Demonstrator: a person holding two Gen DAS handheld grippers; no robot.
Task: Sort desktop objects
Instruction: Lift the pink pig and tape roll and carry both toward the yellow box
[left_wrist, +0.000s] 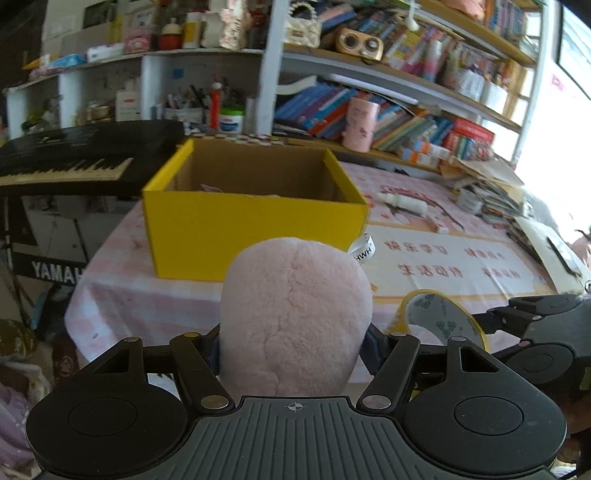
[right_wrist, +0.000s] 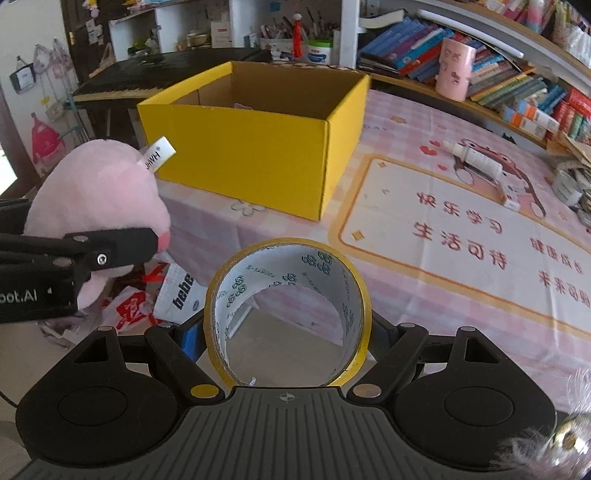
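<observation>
We pinch pink plush toy (left_wrist: 295, 317) in left gripper (left_wrist: 293, 347); right gripper (right_wrist: 286, 332) clamps tape roll (right_wrist: 286, 314). Both off table; yellow box (right_wrist: 255, 147) at 12 o'clock on pink tablecloth (right_wrist: 424, 295).

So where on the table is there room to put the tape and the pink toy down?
The printed mat is bare between the yellow box and the white bottle. The pink cloth in front of the box is free too. The box looks mostly empty. The table's far right edge, by the stacked papers, is crowded.
</observation>
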